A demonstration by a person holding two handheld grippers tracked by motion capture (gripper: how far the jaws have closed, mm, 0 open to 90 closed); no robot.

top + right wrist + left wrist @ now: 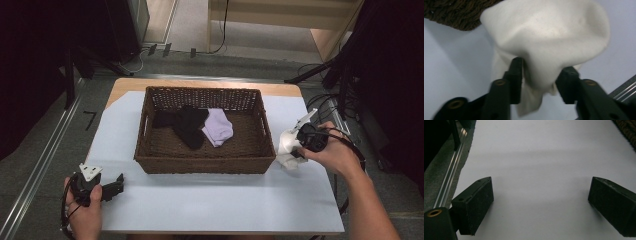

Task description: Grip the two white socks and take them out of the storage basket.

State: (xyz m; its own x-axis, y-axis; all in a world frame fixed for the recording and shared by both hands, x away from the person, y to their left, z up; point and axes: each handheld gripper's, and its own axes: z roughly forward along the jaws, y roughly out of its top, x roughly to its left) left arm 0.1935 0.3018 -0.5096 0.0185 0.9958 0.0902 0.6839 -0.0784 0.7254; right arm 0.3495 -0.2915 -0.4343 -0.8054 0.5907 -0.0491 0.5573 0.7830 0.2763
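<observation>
Now we have the white sock (544, 37) between the jaws of our right gripper (541, 75), low on the tabletop (210, 195) just beside the basket (205, 165); the jaws stand parted, so the sock looks released. Our left gripper (541, 202) rests open. Next, we'd regrasp and lift it over the rim.

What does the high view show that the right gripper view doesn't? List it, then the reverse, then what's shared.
High view: black socks and a lilac sock inside the basket, plus the left tongs near the table's left corner. Right gripper view: cloth bunched between the right tongs' black pads. Both: the white sock, basket, table.
</observation>
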